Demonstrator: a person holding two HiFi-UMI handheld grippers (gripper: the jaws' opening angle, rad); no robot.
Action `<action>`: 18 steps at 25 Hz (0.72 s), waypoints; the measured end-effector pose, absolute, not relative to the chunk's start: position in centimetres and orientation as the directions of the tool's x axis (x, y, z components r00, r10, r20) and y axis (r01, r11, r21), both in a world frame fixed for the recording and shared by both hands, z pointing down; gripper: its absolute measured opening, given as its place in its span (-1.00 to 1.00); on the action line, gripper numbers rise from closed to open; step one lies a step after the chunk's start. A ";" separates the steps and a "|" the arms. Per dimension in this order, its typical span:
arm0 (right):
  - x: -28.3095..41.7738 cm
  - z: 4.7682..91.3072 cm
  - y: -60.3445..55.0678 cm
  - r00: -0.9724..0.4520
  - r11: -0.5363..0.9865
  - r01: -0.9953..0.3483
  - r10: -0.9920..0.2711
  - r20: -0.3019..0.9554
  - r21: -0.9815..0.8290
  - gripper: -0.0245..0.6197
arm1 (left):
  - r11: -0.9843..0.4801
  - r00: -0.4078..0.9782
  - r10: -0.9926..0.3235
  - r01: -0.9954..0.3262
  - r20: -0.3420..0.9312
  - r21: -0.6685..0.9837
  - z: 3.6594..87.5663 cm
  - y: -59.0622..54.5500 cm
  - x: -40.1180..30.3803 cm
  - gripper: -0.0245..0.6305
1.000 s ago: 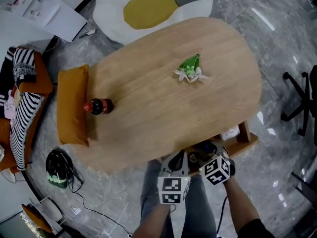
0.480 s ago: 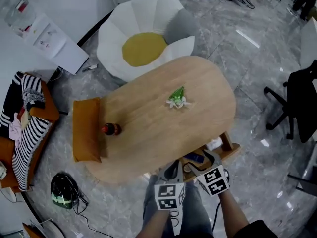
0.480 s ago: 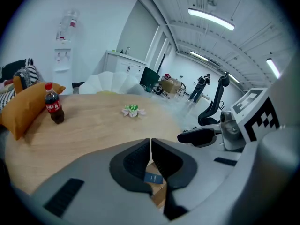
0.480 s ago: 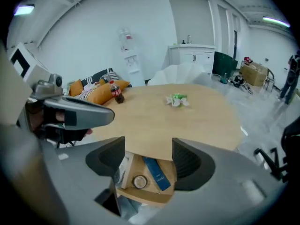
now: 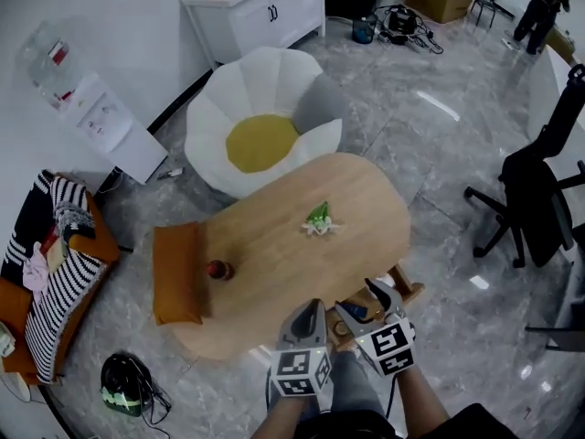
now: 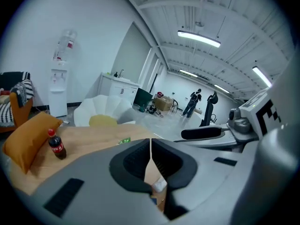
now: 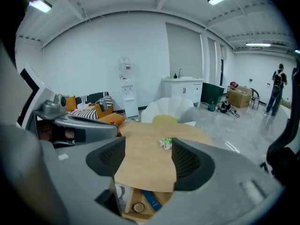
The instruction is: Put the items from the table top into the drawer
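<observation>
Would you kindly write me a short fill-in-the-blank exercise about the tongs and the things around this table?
1. The left tongs are ____, with nothing between them.
2. The right tongs are ____ and empty.
3. The cola bottle stands upright on the table beside a cushion whose colour is ____.
4. The white chair beyond the table has a seat coloured ____.

Missing words: shut; open; orange; yellow.
</observation>
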State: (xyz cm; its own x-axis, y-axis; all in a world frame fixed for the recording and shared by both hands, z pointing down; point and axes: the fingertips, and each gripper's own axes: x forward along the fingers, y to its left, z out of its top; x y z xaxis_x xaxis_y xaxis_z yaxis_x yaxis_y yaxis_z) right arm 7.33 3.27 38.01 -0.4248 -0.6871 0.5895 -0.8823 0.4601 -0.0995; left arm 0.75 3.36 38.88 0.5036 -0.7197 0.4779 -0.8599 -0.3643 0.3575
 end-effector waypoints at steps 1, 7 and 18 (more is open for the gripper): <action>7.1 36.9 3.2 -0.429 0.459 -0.882 -0.695 0.577 -0.104 0.01 | -0.375 0.507 -0.726 -0.858 0.465 0.352 37.8 3.3 0.6 -0.87; 6.4 29.4 2.9 -0.388 0.433 -0.901 -0.804 0.449 -0.004 -0.25 | -0.442 0.546 -0.758 -0.832 0.356 0.337 31.5 2.5 0.1 -0.87; 5.0 19.6 3.6 -0.297 0.327 -0.935 -0.934 0.201 0.139 -0.79 | -0.548 0.599 -0.785 -0.791 0.159 0.272 21.9 3.1 0.6 -0.87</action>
State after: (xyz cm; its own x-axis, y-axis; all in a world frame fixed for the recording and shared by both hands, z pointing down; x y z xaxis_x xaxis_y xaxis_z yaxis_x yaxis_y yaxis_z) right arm 5.04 3.63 19.59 -0.2965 -0.9337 0.2009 -0.9348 0.3268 0.1391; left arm 0.55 3.07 21.86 0.5989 -0.7848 0.1592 -0.7908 -0.5484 0.2718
